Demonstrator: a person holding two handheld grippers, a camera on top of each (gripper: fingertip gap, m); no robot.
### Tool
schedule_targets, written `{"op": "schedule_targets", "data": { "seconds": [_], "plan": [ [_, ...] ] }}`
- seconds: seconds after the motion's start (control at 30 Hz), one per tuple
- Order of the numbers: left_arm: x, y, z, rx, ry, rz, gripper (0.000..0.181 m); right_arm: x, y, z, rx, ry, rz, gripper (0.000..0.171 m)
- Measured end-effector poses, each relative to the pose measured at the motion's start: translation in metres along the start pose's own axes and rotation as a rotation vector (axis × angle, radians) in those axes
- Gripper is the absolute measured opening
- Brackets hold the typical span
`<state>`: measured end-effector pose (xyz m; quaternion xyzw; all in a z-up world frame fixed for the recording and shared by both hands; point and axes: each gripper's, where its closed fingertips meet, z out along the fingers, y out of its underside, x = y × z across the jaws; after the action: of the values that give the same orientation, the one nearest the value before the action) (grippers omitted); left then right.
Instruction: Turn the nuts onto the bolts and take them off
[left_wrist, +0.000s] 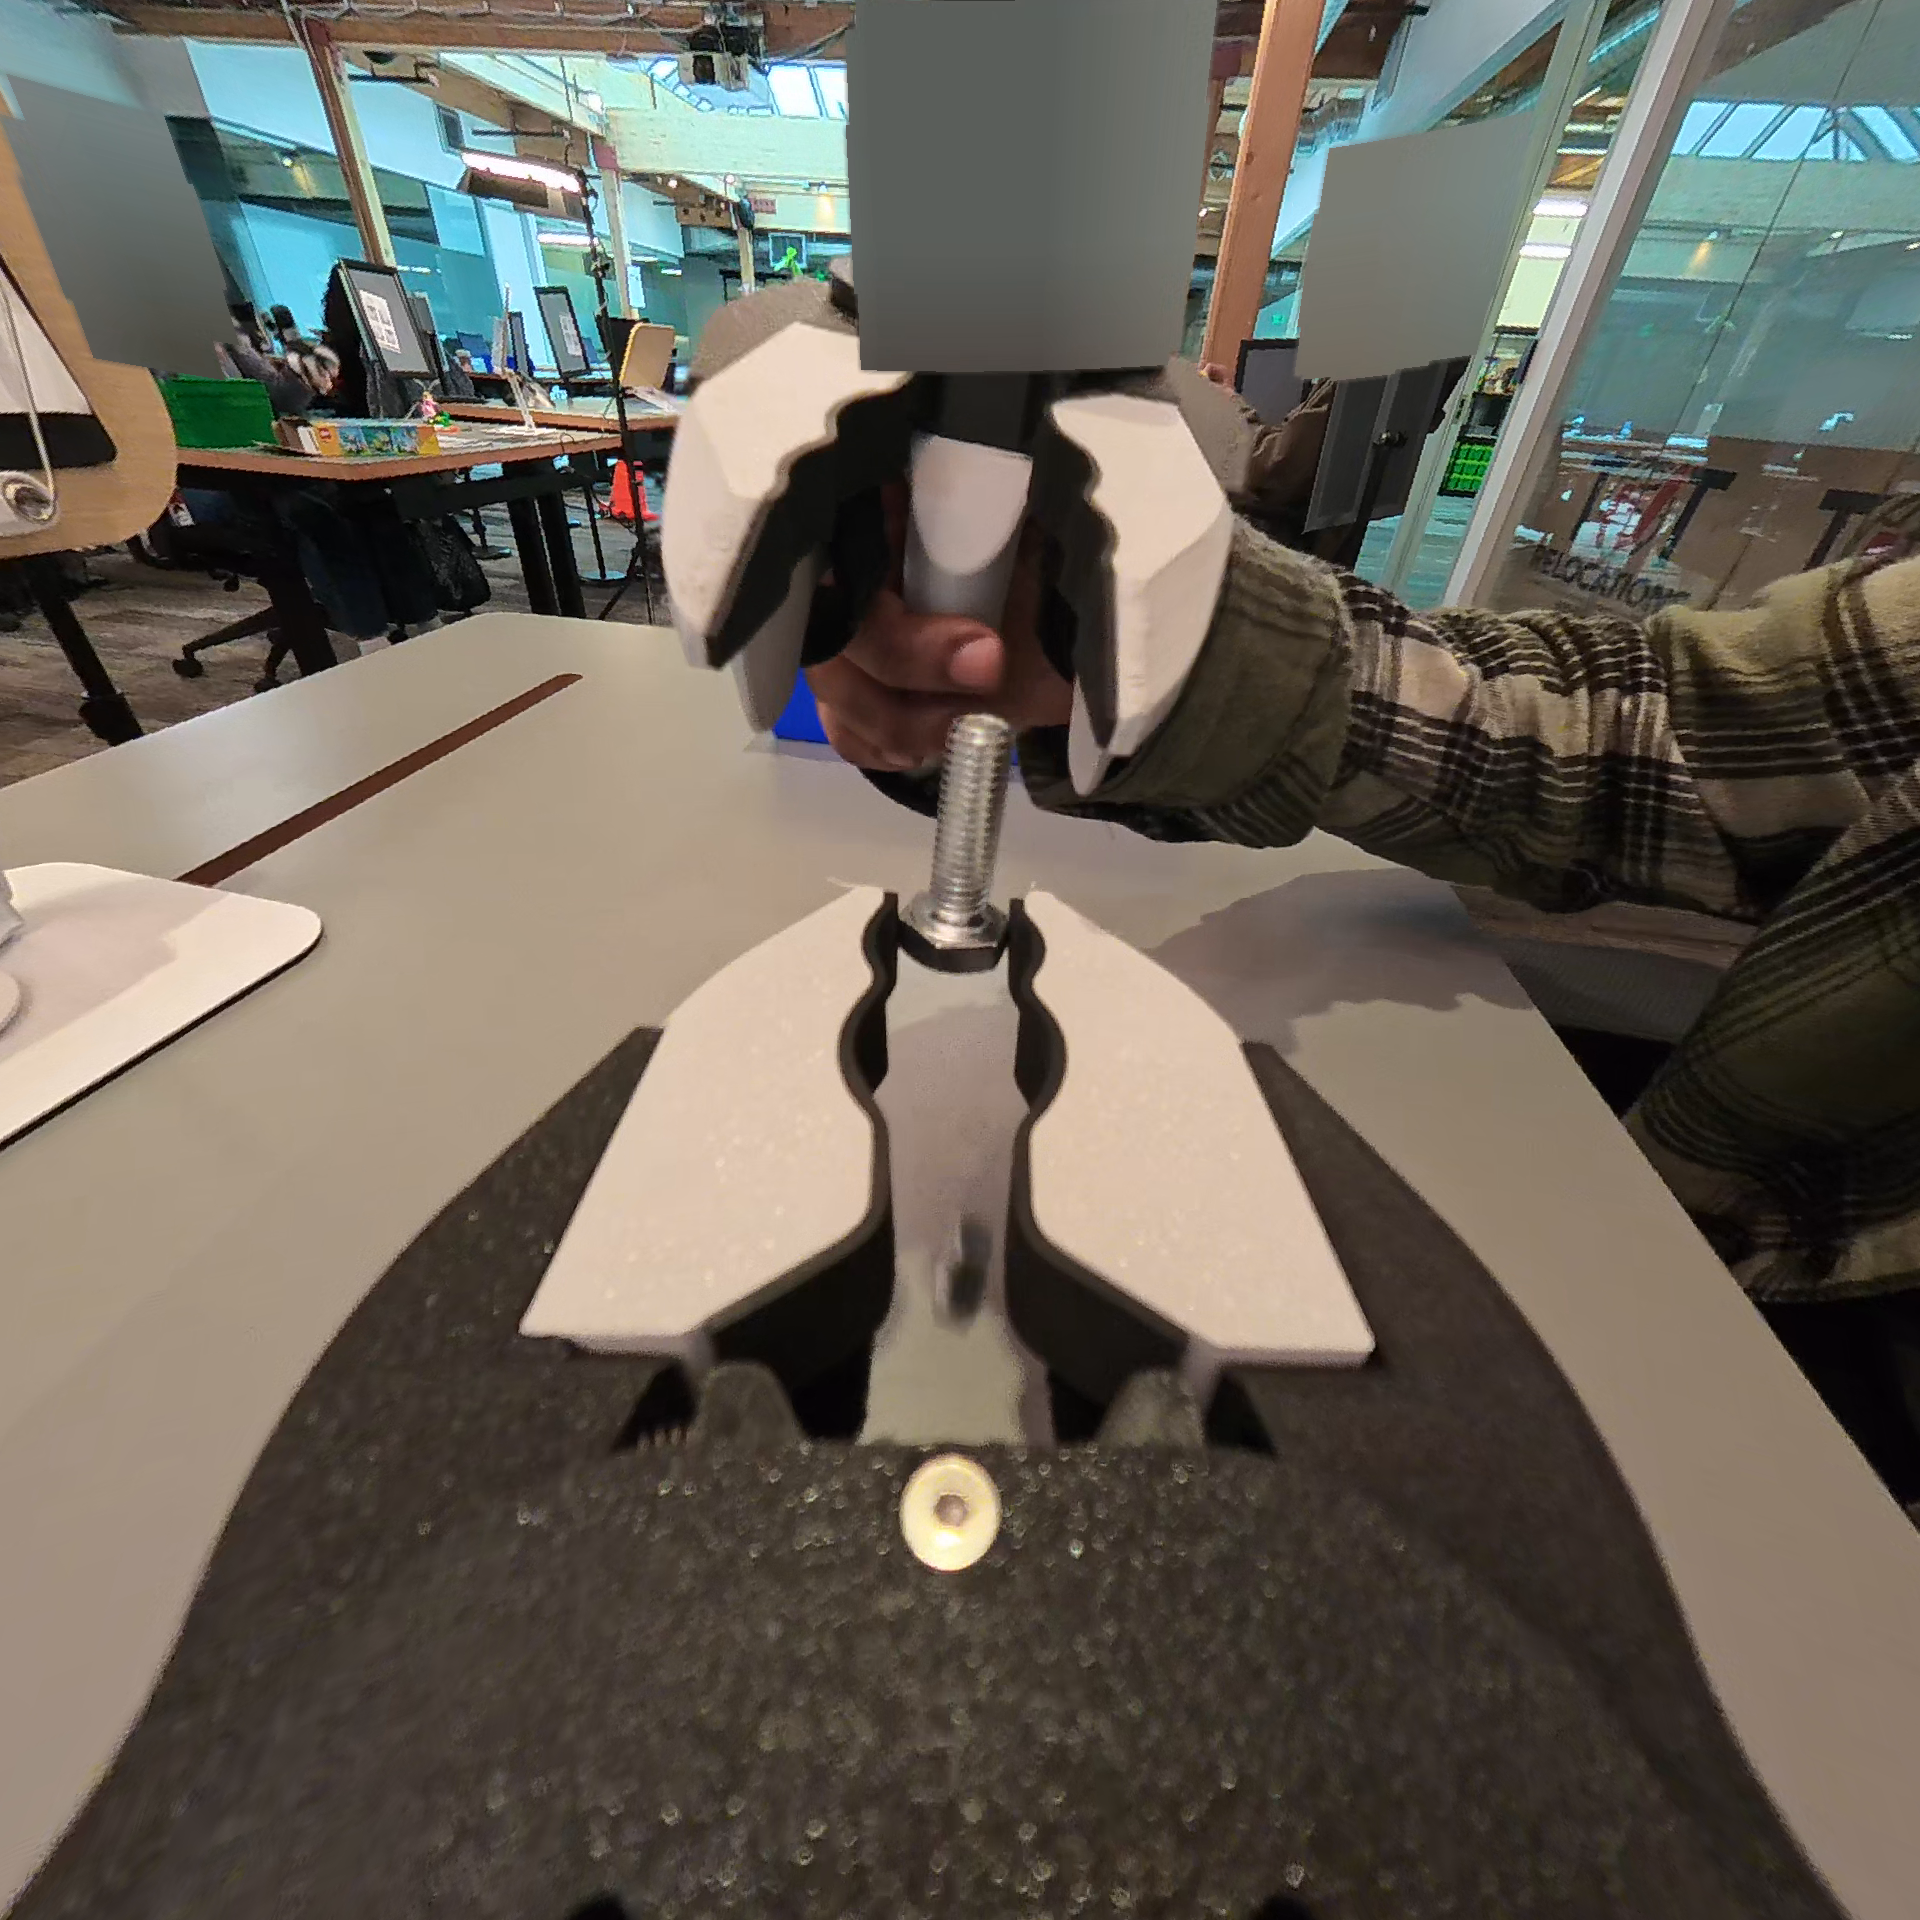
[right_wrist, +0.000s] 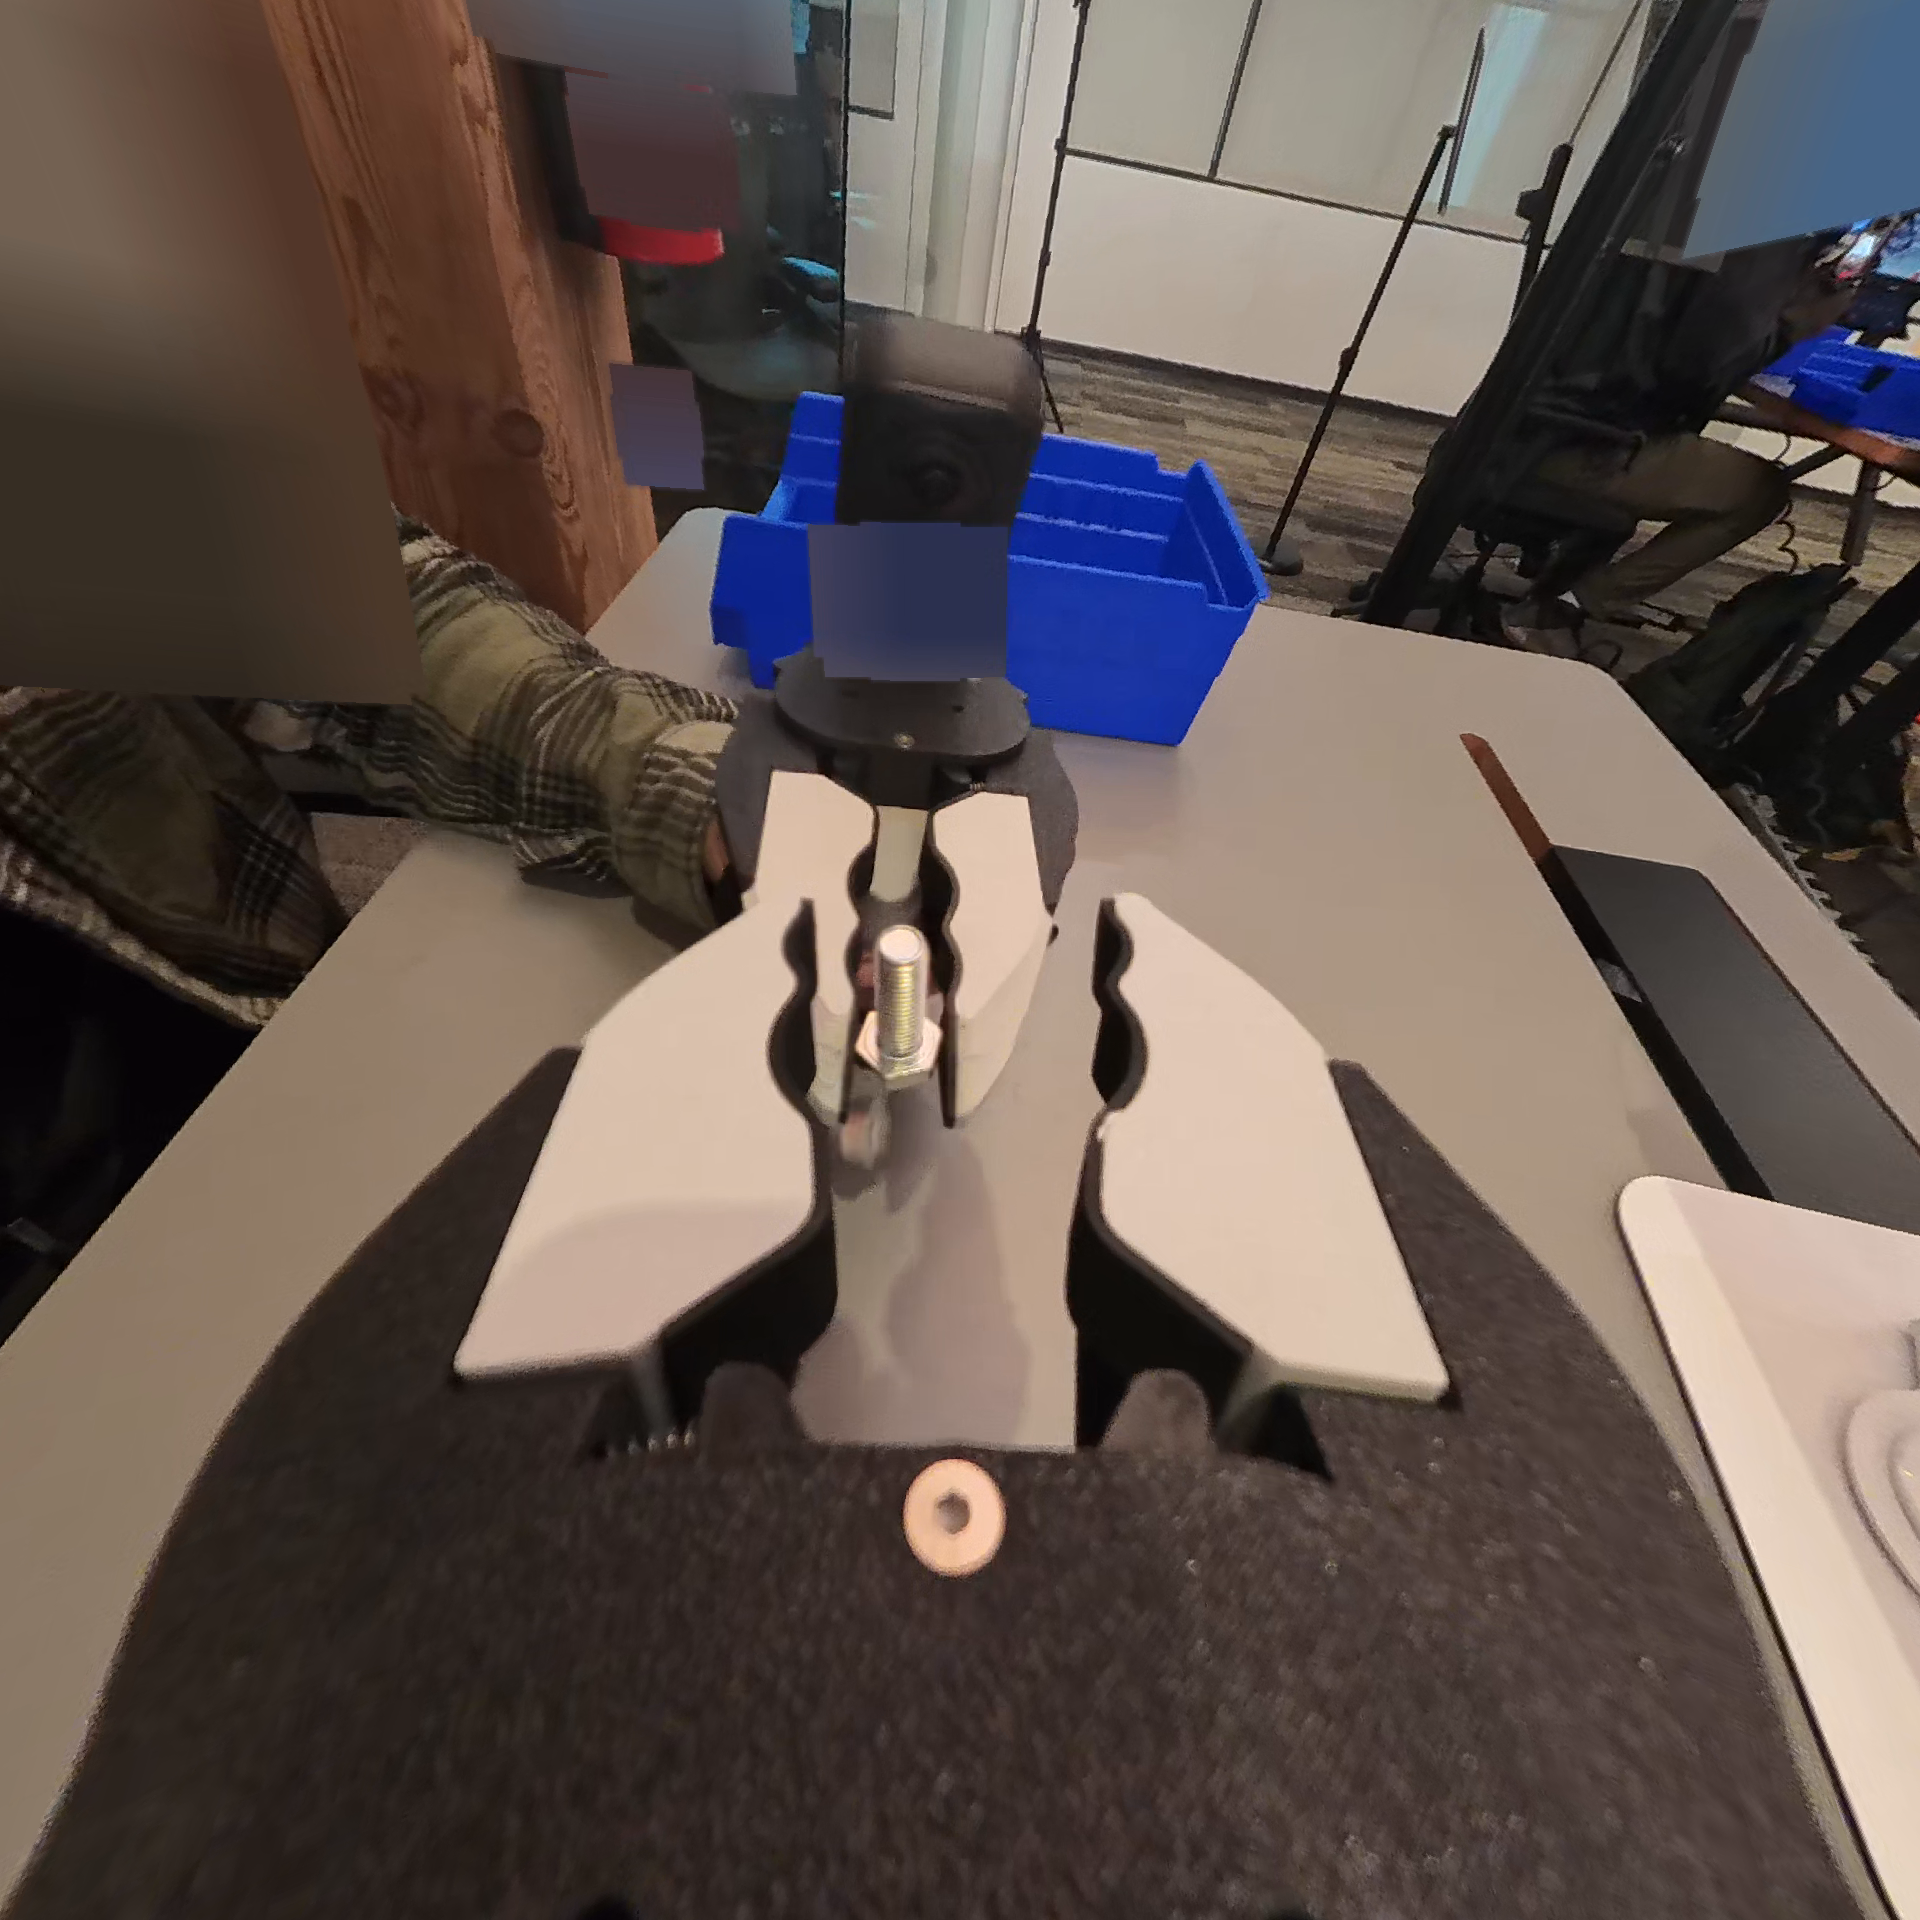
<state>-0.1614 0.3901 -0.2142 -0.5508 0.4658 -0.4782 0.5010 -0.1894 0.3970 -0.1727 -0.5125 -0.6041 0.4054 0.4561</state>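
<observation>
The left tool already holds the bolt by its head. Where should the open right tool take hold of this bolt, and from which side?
Probably the bare threaded shank of the bolt. It stands upright above the left tool, whose tips clamp the hex head, so only the shank is free. The right tool is open and faces it; come in level from that opposite side and close across the threads.

Both views bright, even indoor light, mostly from overhead fixtures plus daylight through skylights. Soft diffuse shadows on the grey table (left_wrist: 436, 1039), darkest beside the sleeve (left_wrist: 1558, 748). Mild specular glare on the bolt (left_wrist: 971, 831) threads. Heavy fisheye: table edges and posts bow toward frame borders. Near gripper base is soft and out of focus at the bottom; the nut (right_wrist: 860, 1127) below the bolt head is motion-blurred. Background sharp enough, slightly smeared at corners.
</observation>
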Motion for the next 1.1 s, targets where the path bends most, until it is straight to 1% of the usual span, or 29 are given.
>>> {"op": "schedule_targets", "data": {
  "seconds": [0.13,0.3,0.33,0.4,0.5,0.57,0.67,0.7,0.77,0.83,0.9,1.0,1.1],
  "plan": [
    [-0.011,0.010,0.000,-0.048,-0.063,-0.001,0.019,0.004,0.008,0.001,0.011,0.013,0.031,0.051],
    [-0.034,0.015,-0.010,-0.026,-0.146,-0.066,0.019,0.007,0.035,-0.003,0.059,0.059,0.128,0.050],
    [-0.038,0.016,-0.012,-0.021,-0.159,-0.078,0.019,0.010,0.042,-0.005,0.069,0.089,0.142,0.050],
    [-0.046,0.017,-0.016,-0.002,-0.196,-0.104,0.019,0.019,0.047,-0.012,0.149,0.184,0.184,0.050],
    [-0.053,0.010,-0.023,0.058,-0.223,-0.142,0.019,0.037,0.051,-0.031,0.313,0.382,0.231,0.043],
    [-0.056,0.006,-0.026,0.087,-0.226,-0.157,0.020,0.050,0.054,-0.045,0.360,0.494,0.237,0.043],
    [-0.055,0.002,-0.026,0.100,-0.216,-0.153,0.020,0.062,0.054,-0.061,0.352,0.601,0.161,0.038],
    [-0.054,0.001,-0.025,0.099,-0.209,-0.149,0.020,0.063,0.055,-0.062,0.357,0.604,0.142,0.035],
    [-0.052,0.001,-0.023,0.088,-0.203,-0.137,0.020,0.066,0.059,-0.059,0.356,0.583,0.169,0.036],
    [-0.049,0.002,-0.021,0.078,-0.188,-0.130,0.020,0.065,0.059,-0.057,0.324,0.538,0.167,0.037],
    [-0.045,0.002,-0.020,0.073,-0.176,-0.121,0.020,0.058,0.050,-0.068,0.239,0.478,0.139,0.038],
    [-0.040,0.002,-0.020,0.053,-0.157,-0.099,0.020,0.028,0.056,-0.095,-0.020,0.359,0.164,0.039],
    [-0.036,-0.001,-0.019,0.047,-0.141,-0.088,0.020,-0.027,0.089,-0.129,-0.326,0.279,0.184,0.034]
  ]
}}
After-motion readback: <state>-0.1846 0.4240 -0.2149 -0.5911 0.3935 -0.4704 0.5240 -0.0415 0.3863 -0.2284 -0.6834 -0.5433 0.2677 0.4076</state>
